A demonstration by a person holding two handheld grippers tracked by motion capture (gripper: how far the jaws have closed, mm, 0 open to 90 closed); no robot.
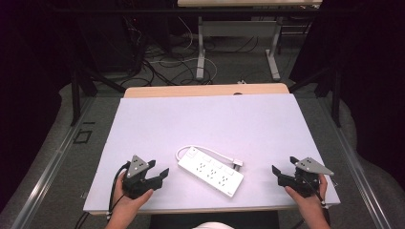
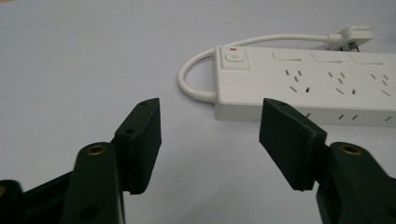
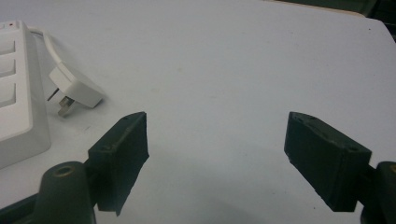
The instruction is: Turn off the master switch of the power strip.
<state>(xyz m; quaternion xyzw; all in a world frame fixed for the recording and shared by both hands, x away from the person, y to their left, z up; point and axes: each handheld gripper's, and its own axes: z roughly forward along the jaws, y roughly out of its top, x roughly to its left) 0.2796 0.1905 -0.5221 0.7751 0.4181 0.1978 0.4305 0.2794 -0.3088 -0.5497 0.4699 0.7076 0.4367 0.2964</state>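
I have the white power strip (image 1: 210, 172) lying flat and slantwise on the white table sheet (image 1: 210, 119), near the front edge and between my two tools. Its short cable (image 1: 203, 151) loops round the far side to the plug (image 1: 237, 163), which rests just beside the strip's right end. My left gripper (image 1: 158, 171) sits near the strip's switch end, jaws apart with nothing between them; the gap frames bare sheet just short of the strip's near corner. My right gripper (image 1: 282, 165) rests well apart from the strip, near the sheet's right front corner, jaws wide and empty. The far half of the sheet lies open.
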